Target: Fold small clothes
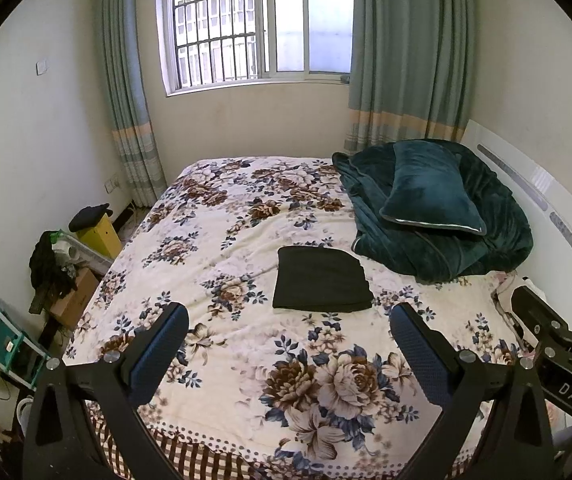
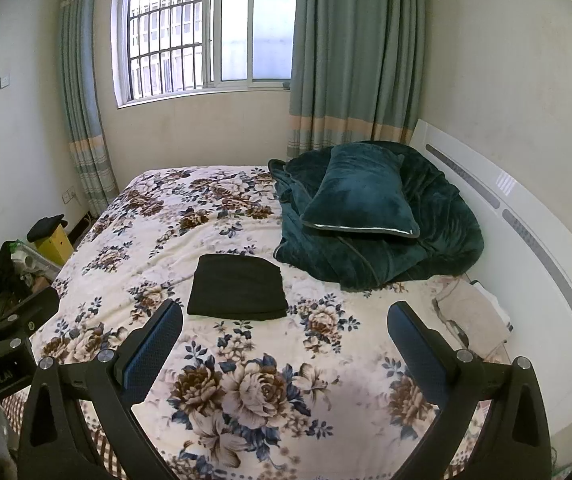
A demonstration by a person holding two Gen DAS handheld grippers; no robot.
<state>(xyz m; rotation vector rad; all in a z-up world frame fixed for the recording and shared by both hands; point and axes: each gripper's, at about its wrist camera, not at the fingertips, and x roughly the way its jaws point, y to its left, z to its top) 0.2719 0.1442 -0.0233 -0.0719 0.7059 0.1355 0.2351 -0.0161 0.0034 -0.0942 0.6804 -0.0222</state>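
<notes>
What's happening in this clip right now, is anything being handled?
Nothing is held. Both the left gripper and the right gripper hang open above the floral bedspread, short of a black garment that already lies folded in a neat rectangle. A teal pillow sits on a heaped teal blanket beyond it.

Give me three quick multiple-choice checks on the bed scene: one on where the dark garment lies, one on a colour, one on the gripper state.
1. Where does the black folded garment lie?
A. on the floral bedspread, in front of the green blanket
B. on the pillow
C. on the floor

2. What colour is the pillow?
A. yellow
B. dark teal
C. white

3. How do the left gripper and right gripper stand?
A. both open, holding nothing
B. both shut on cloth
C. one holds the garment

Answers: 1 A, it rests flat on the flowers. 2 B, matching the blanket beneath. 3 A, fingers spread wide with only bedspread showing between.
</notes>
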